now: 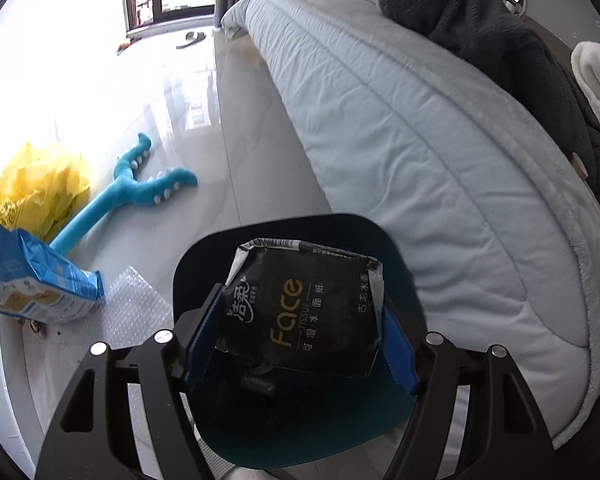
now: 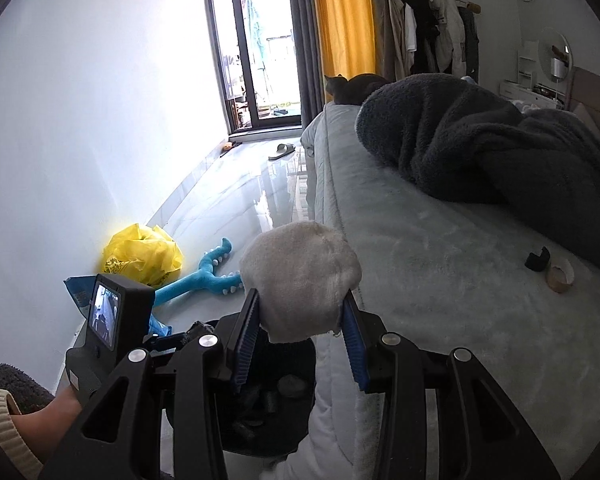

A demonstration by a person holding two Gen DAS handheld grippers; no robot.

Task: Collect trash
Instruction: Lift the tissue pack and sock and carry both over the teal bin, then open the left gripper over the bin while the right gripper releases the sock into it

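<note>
Left gripper clamping tissue pack, right gripper clamping possibly cloth wad.

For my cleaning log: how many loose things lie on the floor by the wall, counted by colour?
Yellow: 1, plastic bag
Blue: 2, plush toy and blue package
Clear: 1, bubble wrap
Total: 4

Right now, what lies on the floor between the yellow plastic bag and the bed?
The blue toy lies between the yellow plastic bag and the bed; the remaining floor is bare tile. Both wrist views show this.
</note>
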